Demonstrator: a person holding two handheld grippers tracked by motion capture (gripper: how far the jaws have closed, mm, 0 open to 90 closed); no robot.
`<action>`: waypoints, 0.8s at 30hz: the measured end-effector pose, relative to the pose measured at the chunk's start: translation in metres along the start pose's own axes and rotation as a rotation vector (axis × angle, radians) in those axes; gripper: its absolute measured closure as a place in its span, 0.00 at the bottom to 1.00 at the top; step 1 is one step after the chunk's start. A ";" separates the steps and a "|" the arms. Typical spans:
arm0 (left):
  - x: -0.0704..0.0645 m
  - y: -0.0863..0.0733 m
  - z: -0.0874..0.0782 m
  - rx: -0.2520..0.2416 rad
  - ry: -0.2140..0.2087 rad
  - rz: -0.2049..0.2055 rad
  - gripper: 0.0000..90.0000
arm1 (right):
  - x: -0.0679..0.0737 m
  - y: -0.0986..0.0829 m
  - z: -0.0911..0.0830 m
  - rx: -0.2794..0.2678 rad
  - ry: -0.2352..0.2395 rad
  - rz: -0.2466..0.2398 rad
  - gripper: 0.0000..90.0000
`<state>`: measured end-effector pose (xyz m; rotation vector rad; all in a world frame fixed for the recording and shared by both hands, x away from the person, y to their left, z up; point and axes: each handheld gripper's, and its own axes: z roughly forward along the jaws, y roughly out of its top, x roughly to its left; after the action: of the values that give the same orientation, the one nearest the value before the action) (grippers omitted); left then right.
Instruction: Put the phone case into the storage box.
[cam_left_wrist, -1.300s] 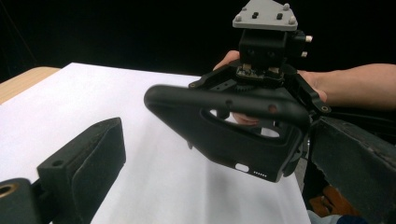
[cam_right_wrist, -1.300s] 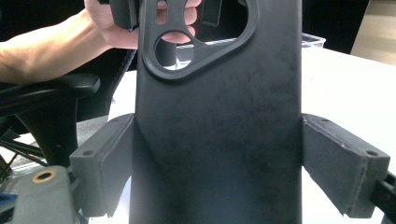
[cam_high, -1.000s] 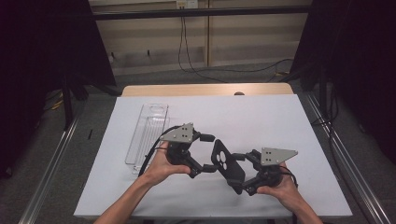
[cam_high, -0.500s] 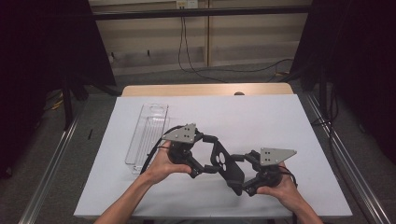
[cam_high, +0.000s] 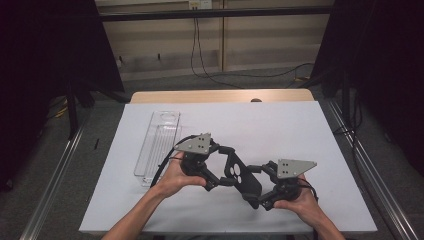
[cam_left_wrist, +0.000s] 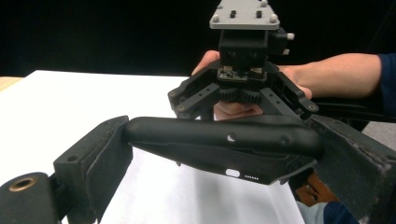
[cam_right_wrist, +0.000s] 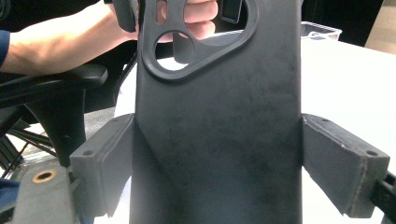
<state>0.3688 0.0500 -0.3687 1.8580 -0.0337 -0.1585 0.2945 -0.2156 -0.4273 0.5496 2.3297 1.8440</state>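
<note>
No readable text, label, brand, number or sign shows on the black phone case (cam_high: 242, 176) or elsewhere.

Matt black phone case (cam_high: 242, 176), clear glossy plastic tray (cam_high: 156, 145)

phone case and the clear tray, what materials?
Phone case: looks like matte black soft plastic or silicone, with a dull, slightly suede-like surface and moulded camera cutout. Clear tray: likely rigid transparent plastic; table shows through, ribbed base, glossy edges.

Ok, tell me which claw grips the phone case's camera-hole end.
The left claw: it clamps the black phone case by the cut-outs; the right claw holds the plain end.
</note>
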 end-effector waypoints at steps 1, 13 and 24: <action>0.000 0.000 0.000 0.001 0.002 0.001 0.09 | 0.000 0.000 0.000 -0.001 -0.002 -0.001 0.16; 0.000 0.000 0.001 -0.004 0.021 -0.011 0.08 | 0.001 0.000 0.000 -0.007 -0.012 -0.014 0.16; -0.002 0.001 0.002 -0.007 -0.016 -0.006 0.09 | 0.001 0.001 0.000 -0.016 0.014 0.001 0.16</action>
<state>0.3670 0.0484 -0.3683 1.8503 -0.0384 -0.1776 0.2935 -0.2152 -0.4264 0.5371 2.3224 1.8708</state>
